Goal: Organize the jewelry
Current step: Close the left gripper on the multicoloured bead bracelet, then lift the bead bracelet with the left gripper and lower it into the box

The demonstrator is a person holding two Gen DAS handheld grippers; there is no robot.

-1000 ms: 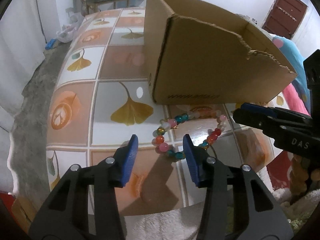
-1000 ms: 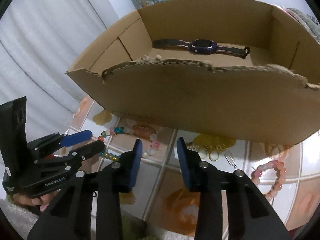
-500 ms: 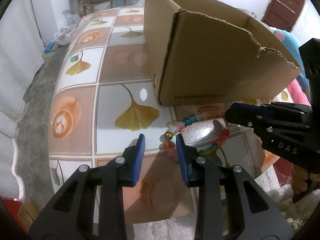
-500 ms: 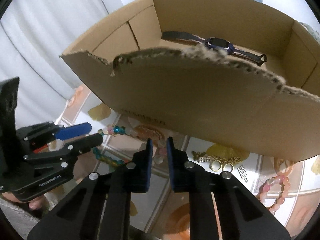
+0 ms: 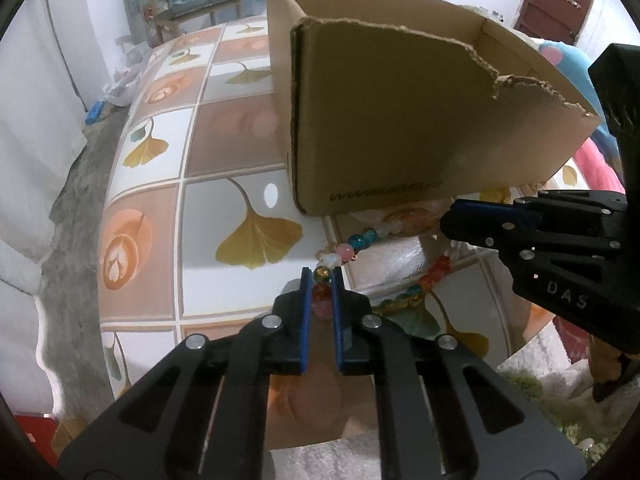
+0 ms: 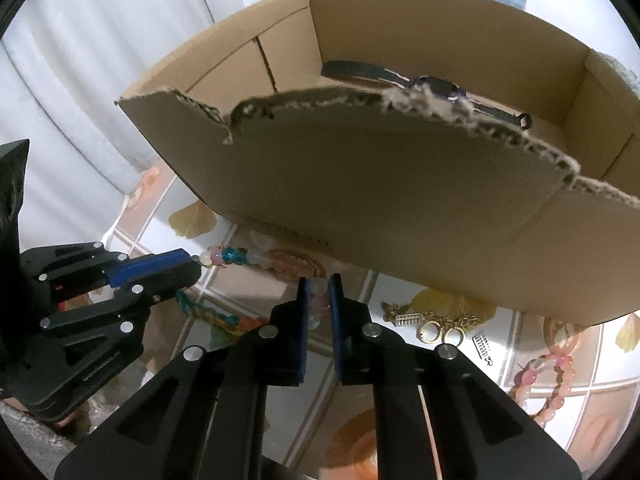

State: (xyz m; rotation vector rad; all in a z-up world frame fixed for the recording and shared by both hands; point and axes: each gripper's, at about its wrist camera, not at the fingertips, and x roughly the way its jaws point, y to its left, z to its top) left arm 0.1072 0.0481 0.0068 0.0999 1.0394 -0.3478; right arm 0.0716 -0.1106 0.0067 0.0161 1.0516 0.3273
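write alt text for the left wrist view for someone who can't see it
The left tongs are closing on a multicoloured bead necklace lying on a ginkgo-patterned tiled table. The right tongs grip the same strand further along, in front of an open cardboard box with a torn rim.

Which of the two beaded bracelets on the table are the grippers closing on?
The multicoloured bracelet with teal, red and amber beads; left gripper and right gripper close on it. The pink bracelet lies untouched.

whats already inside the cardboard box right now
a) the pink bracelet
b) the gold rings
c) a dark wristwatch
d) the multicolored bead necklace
c: the right wrist view shows a dark wristwatch lying on the floor of the cardboard box; the other pieces lie on the table outside it.
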